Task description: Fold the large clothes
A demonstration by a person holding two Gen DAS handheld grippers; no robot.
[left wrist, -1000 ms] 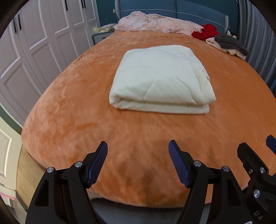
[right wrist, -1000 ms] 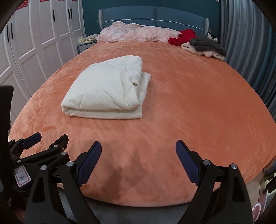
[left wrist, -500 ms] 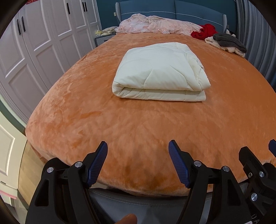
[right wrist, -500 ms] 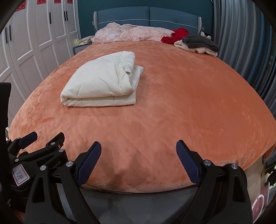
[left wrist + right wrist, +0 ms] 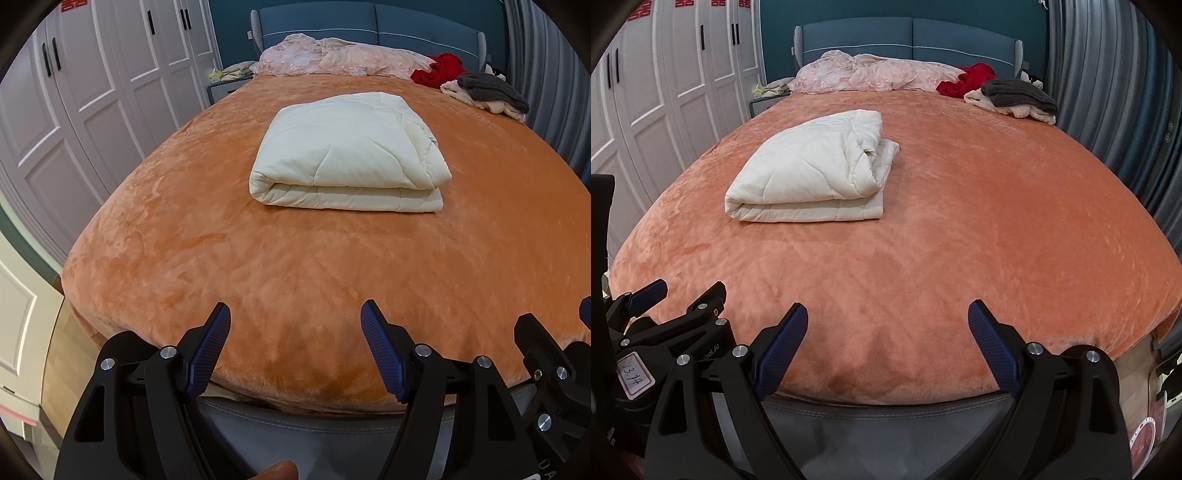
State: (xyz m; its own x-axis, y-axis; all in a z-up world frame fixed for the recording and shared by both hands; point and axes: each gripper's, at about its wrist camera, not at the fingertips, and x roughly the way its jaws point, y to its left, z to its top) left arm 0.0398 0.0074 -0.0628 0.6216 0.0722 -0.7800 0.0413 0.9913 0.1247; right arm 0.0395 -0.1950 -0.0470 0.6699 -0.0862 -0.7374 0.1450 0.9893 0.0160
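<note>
Both grippers were drawn back from the folded cream quilt [image 5: 349,162], which was left smaller and farther up in both views. More of the near edge of the orange blanket [image 5: 258,277] was brought into sight, and the grey bed base [image 5: 886,424] beneath it was exposed below the left gripper [image 5: 295,345] and the right gripper [image 5: 887,345]. A fingertip [image 5: 279,472] was brought into the bottom edge of the left wrist view.
</note>
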